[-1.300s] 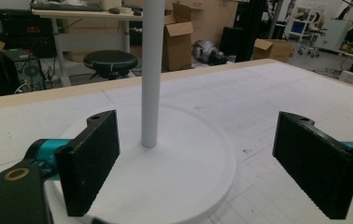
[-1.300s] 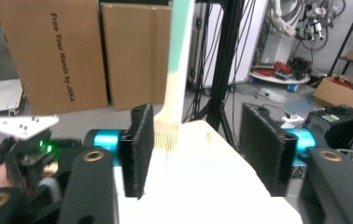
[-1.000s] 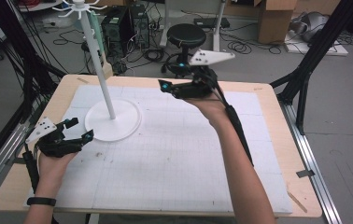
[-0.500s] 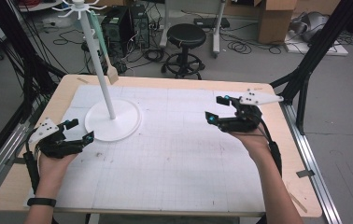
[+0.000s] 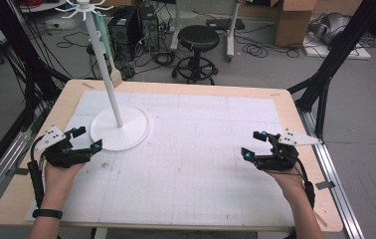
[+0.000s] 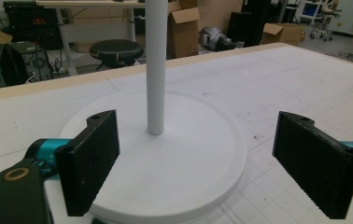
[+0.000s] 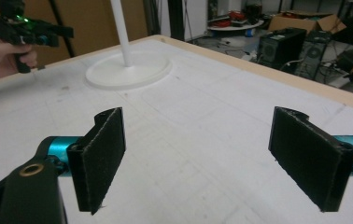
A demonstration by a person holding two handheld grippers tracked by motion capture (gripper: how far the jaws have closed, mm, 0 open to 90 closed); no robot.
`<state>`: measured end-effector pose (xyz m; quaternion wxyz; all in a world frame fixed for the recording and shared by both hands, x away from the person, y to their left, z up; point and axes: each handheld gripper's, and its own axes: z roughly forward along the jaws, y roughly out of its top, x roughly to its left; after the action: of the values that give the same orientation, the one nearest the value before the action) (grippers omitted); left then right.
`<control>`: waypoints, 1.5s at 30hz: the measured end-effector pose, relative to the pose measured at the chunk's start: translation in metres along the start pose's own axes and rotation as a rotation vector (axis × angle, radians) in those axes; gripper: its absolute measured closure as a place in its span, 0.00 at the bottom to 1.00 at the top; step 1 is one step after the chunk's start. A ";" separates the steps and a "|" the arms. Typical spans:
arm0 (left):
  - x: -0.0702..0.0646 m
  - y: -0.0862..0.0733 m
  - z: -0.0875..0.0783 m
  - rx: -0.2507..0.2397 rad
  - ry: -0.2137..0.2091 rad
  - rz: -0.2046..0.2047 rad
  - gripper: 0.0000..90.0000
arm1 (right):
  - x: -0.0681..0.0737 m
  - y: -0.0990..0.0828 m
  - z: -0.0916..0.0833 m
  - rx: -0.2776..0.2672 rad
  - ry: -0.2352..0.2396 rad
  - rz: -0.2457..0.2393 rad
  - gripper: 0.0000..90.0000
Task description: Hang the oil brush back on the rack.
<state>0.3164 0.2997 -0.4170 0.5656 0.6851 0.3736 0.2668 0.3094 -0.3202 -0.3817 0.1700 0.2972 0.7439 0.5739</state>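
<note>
High view: a white stand (image 5: 120,130) with a round flat base and a tall thin pole sits on the left half of the table (image 5: 285,99), on a white gridded mat (image 5: 191,149) that covers most of the wooden top. At the top of the pole is a ring of small hooks, and a pale green tool with a tan end (image 5: 110,55) hangs beside the pole.

The left gripper (image 5: 86,139) rests at the left edge of the mat, its jaws spread wide with nothing between them, the tips just beside the rim of the stand's base. In the left gripper view the base (image 6: 174,154) lies between and just beyond the two black pads, with the pole rising straight behind them; the pads do not touch it.

The right gripper (image 5: 255,145) is near the right edge of the mat, well apart from the stand, pointing left across the table. Its jaws have just been opening and now stand wide, with only bare mat between them. In the right gripper view the stand (image 7: 128,70) shows far off, with the left gripper (image 7: 48,35) beside it.

Beyond the table stand a black stool (image 5: 196,42), computer cases (image 5: 126,27), cardboard boxes (image 5: 290,20) and loose cables on the floor.
</note>
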 end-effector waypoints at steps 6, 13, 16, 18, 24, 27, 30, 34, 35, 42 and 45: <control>-0.001 0.000 0.001 0.003 -0.001 0.002 0.17 | -0.006 -0.025 -0.014 0.017 -0.032 0.035 0.18; -0.002 0.000 0.001 -0.003 -0.008 0.005 0.17 | -0.013 -0.048 -0.024 0.042 -0.067 0.065 0.16; -0.002 0.000 0.001 0.000 -0.009 0.005 0.17 | -0.015 -0.057 -0.026 0.064 -0.088 0.078 0.16; -0.002 0.000 0.001 0.003 -0.010 0.005 0.17 | -0.016 -0.064 -0.026 0.069 -0.103 0.087 0.16; -0.004 -0.001 0.003 0.008 -0.012 0.021 0.17 | -0.017 -0.068 -0.027 0.077 -0.123 0.068 0.16; -0.005 -0.002 0.005 0.016 -0.019 0.026 0.17 | -0.018 -0.070 -0.027 0.088 -0.129 0.075 0.16; -0.005 -0.002 0.006 0.010 -0.037 0.012 0.17 | -0.019 -0.071 -0.028 0.079 -0.132 0.083 0.16; -0.006 -0.002 0.007 0.006 -0.037 0.010 0.17 | -0.020 -0.070 -0.031 0.063 -0.141 0.100 0.16; -0.005 -0.002 0.007 0.012 -0.038 0.014 0.17 | -0.021 -0.069 -0.032 0.061 -0.148 0.101 0.16; -0.005 -0.004 0.008 0.031 -0.035 0.018 0.17 | -0.022 -0.069 -0.035 0.057 -0.184 0.104 0.16; -0.006 -0.004 0.008 0.034 -0.035 0.018 0.17 | -0.023 -0.069 -0.035 0.059 -0.188 0.108 0.16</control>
<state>0.3187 0.2907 -0.4227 0.5579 0.7025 0.3621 0.2533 0.2890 -0.3720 -0.4396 0.1988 0.3942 0.7241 0.5298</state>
